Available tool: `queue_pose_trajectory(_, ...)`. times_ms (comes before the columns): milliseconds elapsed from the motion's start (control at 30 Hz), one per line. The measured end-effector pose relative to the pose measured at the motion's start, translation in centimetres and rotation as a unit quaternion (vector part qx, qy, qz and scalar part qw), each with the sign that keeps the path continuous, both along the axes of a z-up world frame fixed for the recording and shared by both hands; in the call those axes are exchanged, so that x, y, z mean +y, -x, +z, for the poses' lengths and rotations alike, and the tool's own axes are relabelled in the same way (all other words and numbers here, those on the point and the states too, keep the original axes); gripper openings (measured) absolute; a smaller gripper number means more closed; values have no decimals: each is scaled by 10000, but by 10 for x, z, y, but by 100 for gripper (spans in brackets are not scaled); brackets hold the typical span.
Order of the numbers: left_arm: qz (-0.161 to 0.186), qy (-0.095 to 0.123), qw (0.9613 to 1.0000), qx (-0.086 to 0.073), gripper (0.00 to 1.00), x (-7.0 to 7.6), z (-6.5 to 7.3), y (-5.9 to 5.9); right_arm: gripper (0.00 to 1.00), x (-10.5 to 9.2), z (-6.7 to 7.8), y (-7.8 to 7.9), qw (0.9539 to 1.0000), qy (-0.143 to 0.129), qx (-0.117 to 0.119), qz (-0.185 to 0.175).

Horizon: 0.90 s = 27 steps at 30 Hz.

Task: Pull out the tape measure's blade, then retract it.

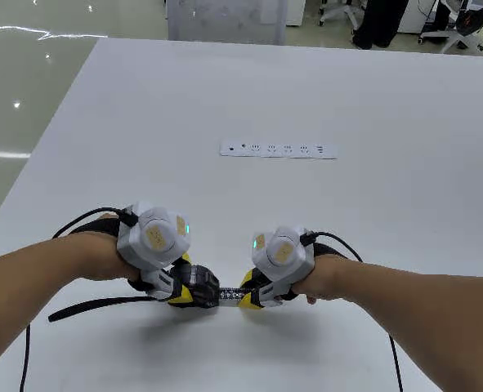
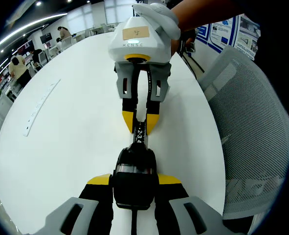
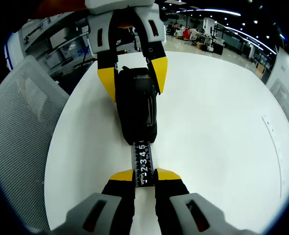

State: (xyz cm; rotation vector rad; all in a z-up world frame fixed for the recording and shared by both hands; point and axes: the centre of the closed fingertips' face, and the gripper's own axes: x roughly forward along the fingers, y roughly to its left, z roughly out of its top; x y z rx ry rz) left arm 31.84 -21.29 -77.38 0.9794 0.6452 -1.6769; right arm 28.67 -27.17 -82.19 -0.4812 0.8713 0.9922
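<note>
Right gripper view: your right gripper [image 3: 144, 180] pinches the blade [image 3: 143, 164]; your left gripper [image 3: 133, 78] clamps the tape measure case [image 3: 137, 110] near the table [image 3: 208, 122] edge. The pinch looks shallow, perhaps; the blade may slip and snap back.

White table [image 1: 347, 98], plain and matt, seen from its near edge in the head view. A white power strip [image 1: 279, 149] lay flat near the middle of the top, its long side parallel to the far edge and well apart from everything else on the surface. Towards the near edge, a black strap [image 1: 102, 304] rested on the top at the left, and a thin black cable [image 1: 394, 359] trailed across it at the right.
</note>
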Motion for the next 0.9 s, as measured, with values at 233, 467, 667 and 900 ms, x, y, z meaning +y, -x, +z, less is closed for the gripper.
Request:
queue_pose_trajectory(233, 13, -33, 10000, 2, 29, 0, 0, 0, 13, -3, 0, 1, 10000, -2, 31, -7)
queue_pose_trajectory(467, 25, -31, 10000, -16, 29, 0, 0, 0, 13, -8, -1, 3, 10000, 27, 38, 1)
queue_pose_trajectory(667, 43, -31, 10000, 4, 29, 0, 0, 0, 13, -12, 0, 5, 10000, 47, 41, -14)
queue_pose_trajectory(900, 31, -29, 10000, -15, 29, 0, 0, 0, 13, -17, 0, 7, 10000, 49, 50, -50)
